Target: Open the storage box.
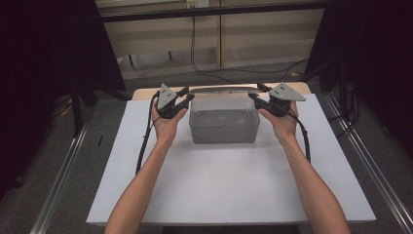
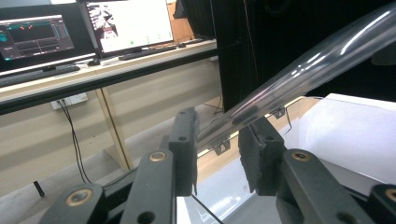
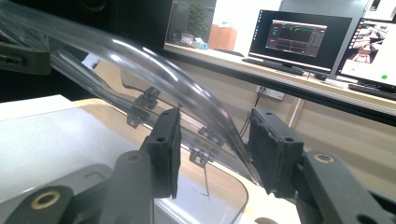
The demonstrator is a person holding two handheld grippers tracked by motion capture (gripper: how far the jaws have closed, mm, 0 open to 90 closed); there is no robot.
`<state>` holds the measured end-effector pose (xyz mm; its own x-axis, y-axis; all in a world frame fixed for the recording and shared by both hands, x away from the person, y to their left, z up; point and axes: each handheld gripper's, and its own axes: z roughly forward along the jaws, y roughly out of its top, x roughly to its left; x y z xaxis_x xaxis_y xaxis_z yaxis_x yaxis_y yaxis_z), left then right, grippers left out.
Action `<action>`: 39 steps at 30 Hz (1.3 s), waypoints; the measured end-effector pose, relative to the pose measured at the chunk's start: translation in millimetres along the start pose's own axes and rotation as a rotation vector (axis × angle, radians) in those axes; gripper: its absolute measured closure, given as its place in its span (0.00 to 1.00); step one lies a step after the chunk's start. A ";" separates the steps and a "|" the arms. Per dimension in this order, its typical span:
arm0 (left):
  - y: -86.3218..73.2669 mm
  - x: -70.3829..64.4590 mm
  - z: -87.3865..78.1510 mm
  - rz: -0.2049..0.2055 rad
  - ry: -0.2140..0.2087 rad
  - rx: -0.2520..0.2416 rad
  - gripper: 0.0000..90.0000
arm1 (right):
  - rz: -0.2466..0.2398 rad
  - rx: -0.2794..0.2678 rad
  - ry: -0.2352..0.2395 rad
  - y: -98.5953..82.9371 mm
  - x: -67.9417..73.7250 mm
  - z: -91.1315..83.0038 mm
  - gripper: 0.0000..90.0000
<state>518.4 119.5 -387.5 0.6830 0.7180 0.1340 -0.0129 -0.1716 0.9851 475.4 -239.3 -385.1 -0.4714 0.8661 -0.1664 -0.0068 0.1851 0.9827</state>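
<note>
High view: two bare forearms come up from the near edge of the white worktop and spread apart, each hand wrapped around a gripper at the far side. Between the hands stands a clear plastic box, set toward the far edge and roughly midway between the left and right edges. Its clear lid sits raised above the box's far rim, spanning from one gripper to the other. The left gripper meets the lid's left end, the right gripper its right end; both wrists are bent back a little, with the grey three-cornered plates facing up and cables trailing down along the forearms.

Left gripper view adds what the high view cannot resolve: the lid's edge runs slanting down between the two black jaws, which stand apart with a visible gap on either side of the plastic, so the grip is loose, not clamped. Beyond are a desk with monitors.

Right gripper view shows the same at the other end: the curved lid rim passes between spread jaws without being pinched, and small hinges show along the lid's far edge.
</note>
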 end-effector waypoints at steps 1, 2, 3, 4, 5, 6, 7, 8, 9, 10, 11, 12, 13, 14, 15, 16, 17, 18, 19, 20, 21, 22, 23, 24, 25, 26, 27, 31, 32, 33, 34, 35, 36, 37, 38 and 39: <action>0.0 0.3 0.3 -0.004 0.001 0.000 0.75 | 0.000 0.003 0.000 -0.5 -0.9 0.1 0.60; 0.1 0.5 1.1 0.000 0.003 -0.001 0.75 | 0.006 0.000 -0.004 -1.0 -2.0 0.2 0.60; 0.4 0.6 1.6 0.005 0.001 0.003 0.75 | 0.013 0.000 -0.007 -1.9 -3.6 0.1 0.60; 0.4 0.6 1.6 0.005 0.001 0.003 0.75 | 0.013 -0.003 -0.009 -2.6 -4.8 0.5 0.59; 1.1 1.0 2.3 0.014 0.005 0.009 0.75 | 0.013 -0.003 -0.009 -2.6 -4.8 0.5 0.59; 1.9 1.9 3.2 0.025 0.007 0.015 0.75 | 0.025 -0.003 -0.008 -5.2 -6.8 1.6 0.58; 1.9 1.9 3.2 0.025 0.007 0.015 0.75 | 0.020 0.000 -0.006 -6.3 -7.8 1.8 0.58; 2.1 1.9 3.8 0.020 0.009 0.013 0.75 | 0.020 0.000 -0.006 -6.3 -7.8 1.8 0.58; 2.4 2.4 4.2 0.019 0.009 0.012 0.75 | 0.027 0.002 -0.011 -7.3 -8.2 2.2 0.57; 3.2 3.1 4.8 0.019 0.007 0.017 0.76 | 0.023 0.006 -0.014 -8.9 -9.9 3.2 0.57; 3.2 3.1 4.8 0.019 0.007 0.017 0.76 | 0.023 0.006 -0.014 -8.9 -9.9 3.2 0.57; 3.8 3.4 5.5 0.016 0.007 0.012 0.76 | 0.019 0.008 -0.014 -9.4 -10.6 3.6 0.57; 4.8 3.9 6.3 0.012 0.009 0.011 0.76 | 0.018 0.015 -0.008 -9.6 -11.6 4.4 0.56; 5.3 4.8 6.8 0.016 0.008 0.012 0.77 | 0.016 0.015 -0.007 -9.5 -12.1 4.9 0.56; 5.5 5.3 7.0 0.017 0.009 0.010 0.77 | 0.016 0.016 -0.008 -8.9 -12.6 5.9 0.56; 5.6 5.6 7.4 0.017 0.011 0.008 0.77 | 0.017 0.017 -0.007 -8.4 -12.8 6.6 0.56; 5.5 6.1 7.7 0.015 0.009 0.007 0.78 | 0.017 0.018 -0.006 -7.9 -13.2 7.6 0.56; 5.2 6.5 8.0 0.011 0.008 0.004 0.78 | 0.016 0.016 -0.006 -7.4 -13.7 9.4 0.56; 4.9 7.0 8.2 0.009 0.010 0.004 0.78 | 0.016 0.014 -0.007 -7.1 -13.9 10.5 0.56; 4.6 7.6 8.6 0.008 0.012 0.003 0.78 | 0.014 0.015 -0.005 -7.0 -14.6 11.8 0.56; 4.3 7.8 9.0 0.007 0.010 0.005 0.79 | 0.015 0.008 -0.010 -7.0 -15.0 13.5 0.56; 4.4 7.9 9.1 0.008 0.011 0.005 0.79 | 0.018 0.007 -0.012 -7.1 -15.9 14.9 0.57; 4.4 7.9 9.5 0.003 0.012 0.001 0.79 | 0.021 0.009 -0.010 -7.3 -16.3 15.7 0.57; 4.6 8.0 9.7 0.004 0.012 0.001 0.79 | 0.021 0.016 -0.002 -7.8 -17.6 17.0 0.57; 4.9 8.2 9.9 0.004 0.013 0.002 0.79 | 0.022 0.020 -0.006 -8.4 -18.2 17.5 0.57; 5.0 8.8 10.0 0.008 0.011 0.004 0.79 | 0.027 0.020 -0.007 -9.1 -19.5 18.8 0.57; 5.4 9.2 10.4 0.008 0.012 0.002 0.79 | 0.031 0.027 -0.002 -9.1 -20.4 19.7 0.57; 6.6 9.3 12.0 -0.013 0.014 -0.002 0.79 | 0.029 0.031 0.001 -8.7 -22.8 24.1 0.59; 6.9 9.3 12.5 -0.010 0.017 -0.003 0.79 | 0.036 0.030 0.003 -9.3 -23.2 24.7 0.59; 7.0 9.5 12.8 -0.009 0.019 -0.003 0.80 | 0.044 0.030 0.009 -10.0 -22.8 25.4 0.60; 7.2 9.8 12.8 -0.008 0.019 0.001 0.80 | 0.038 0.035 0.011 -10.9 -22.7 25.9 0.61; 7.8 10.4 13.1 -0.004 0.018 0.003 0.80 | 0.039 0.039 0.012 -11.6 -22.1 26.4 0.61; 7.8 10.4 13.1 -0.004 0.018 0.003 0.80 | 0.048 0.037 0.015 -13.2 -21.9 27.3 0.63; 8.3 10.2 13.8 -0.008 0.021 -0.002 0.80 | 0.048 0.037 0.015 -13.2 -21.9 27.3 0.63; 9.4 10.5 14.0 0.000 0.023 0.005 0.80 | 0.059 0.033 0.016 -15.6 -21.8 28.9 0.65; 9.4 10.5 14.0 0.000 0.023 0.005 0.80 | 0.059 0.033 0.016 -15.6 -21.8 28.9 0.65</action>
<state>535.7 116.0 -378.3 0.6658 0.7336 0.1364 -0.0090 -0.1749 0.9846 511.2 -247.6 -399.1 -0.4845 0.8683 -0.1066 0.0504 0.1494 0.9875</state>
